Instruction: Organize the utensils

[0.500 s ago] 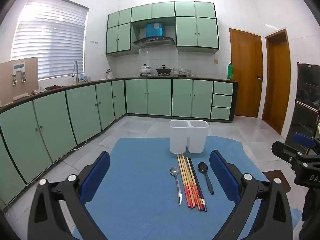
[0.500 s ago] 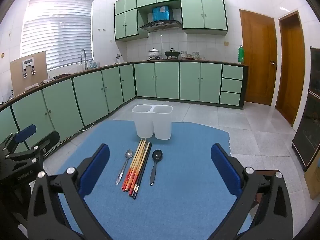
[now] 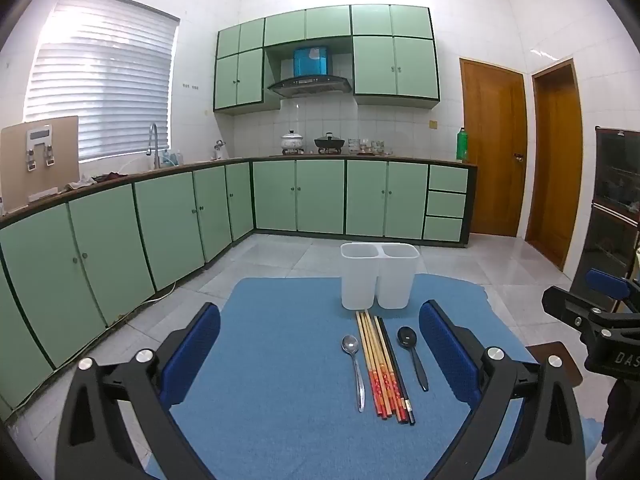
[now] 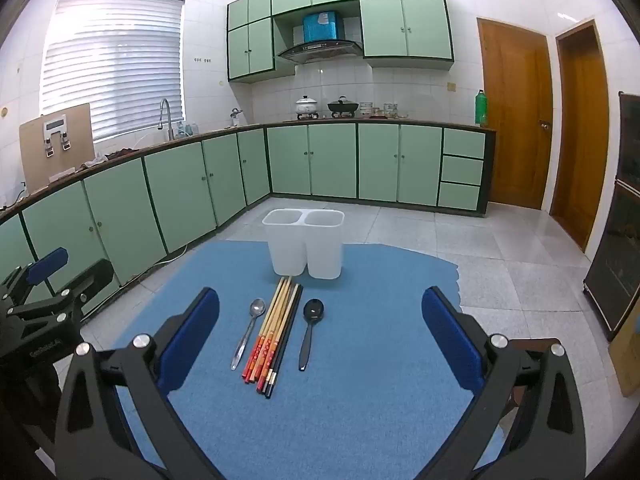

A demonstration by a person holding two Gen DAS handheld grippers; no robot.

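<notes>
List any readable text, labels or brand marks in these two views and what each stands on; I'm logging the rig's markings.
"DAS": white letters, cut off by the frame edge, on the right gripper body, seen from the left wrist.
Embossed lettering on the left gripper body, seen from the right wrist: too blurred to read.
Sticker on the blue range hood: unreadable.

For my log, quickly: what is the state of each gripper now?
Left gripper: open, holding nothing.
Right gripper: open, holding nothing.
</notes>
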